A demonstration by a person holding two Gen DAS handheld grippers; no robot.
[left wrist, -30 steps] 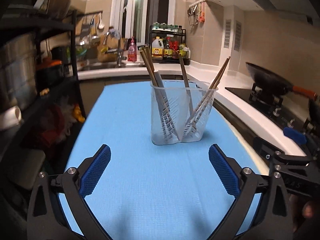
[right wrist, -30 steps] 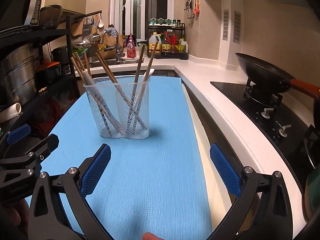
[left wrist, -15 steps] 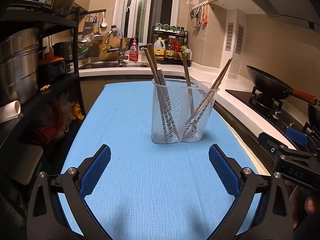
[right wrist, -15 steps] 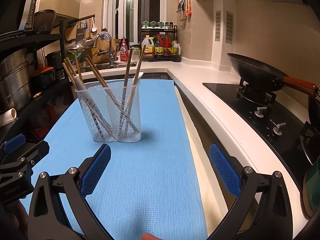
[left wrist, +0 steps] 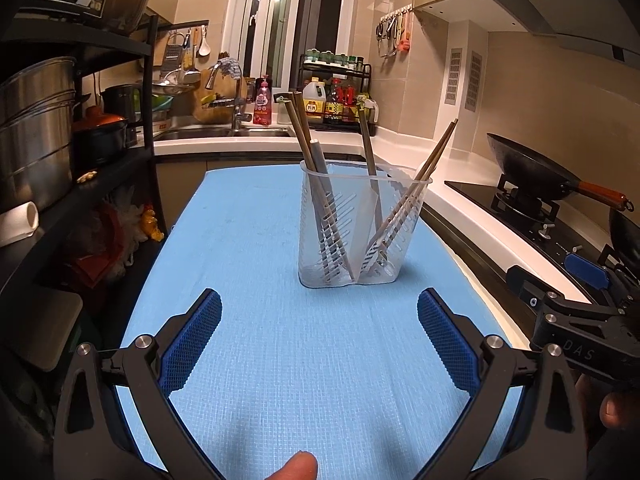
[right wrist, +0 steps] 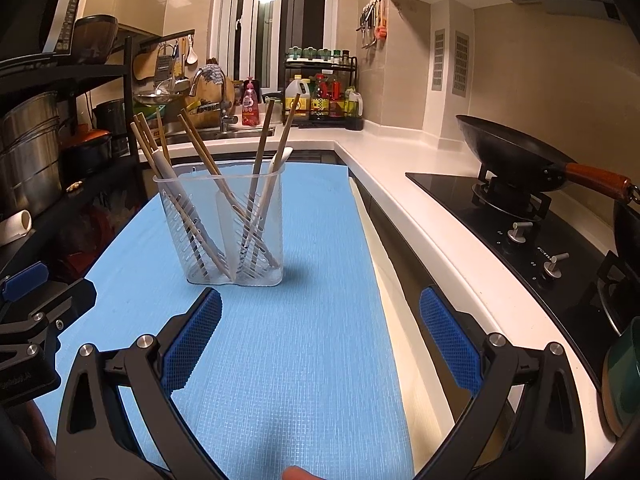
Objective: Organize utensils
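At the bottom of the left wrist view, the left gripper (left wrist: 319, 338) is spreading wide with nothing between its blue ridged pads (left wrist: 191, 342); a fingertip (left wrist: 295, 467) is peeking in at the lower edge. The right gripper (right wrist: 320, 338) is gaping just as wide and empty in its own view. Both are hanging over a blue woven mat (left wrist: 256, 280), and nothing is standing between them and the holder. At mid-frame a clear plastic holder (left wrist: 362, 226) with slotted walls is sitting upright on the mat, wooden chopsticks (left wrist: 308, 148) leaning outward in both of its compartments. At the right a black wok (right wrist: 508, 160) is resting on the stove (right wrist: 520, 232). In the upper middle, bottles (left wrist: 332, 102) are crowding a rack beside the sink (left wrist: 224, 132).
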